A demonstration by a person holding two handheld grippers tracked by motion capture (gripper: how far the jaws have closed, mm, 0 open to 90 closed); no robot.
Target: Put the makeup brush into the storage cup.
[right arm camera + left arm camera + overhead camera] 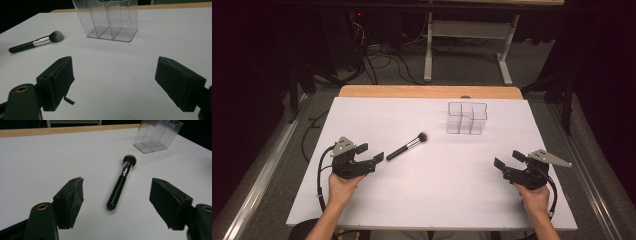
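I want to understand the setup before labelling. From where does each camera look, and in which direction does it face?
High view: above the person's side, looking forward and down on the white table; forearms, left gripper and right gripper show.
Left gripper view: rides on the left gripper, looking along its open jaws at the makeup brush.
Right gripper view: rides on the right gripper, facing the clear organizer between open jaws.
All views share the brush and the organizer.

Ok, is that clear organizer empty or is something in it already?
Empty. The clear organizer stands upright with bare compartments; the makeup brush lies flat on the table.
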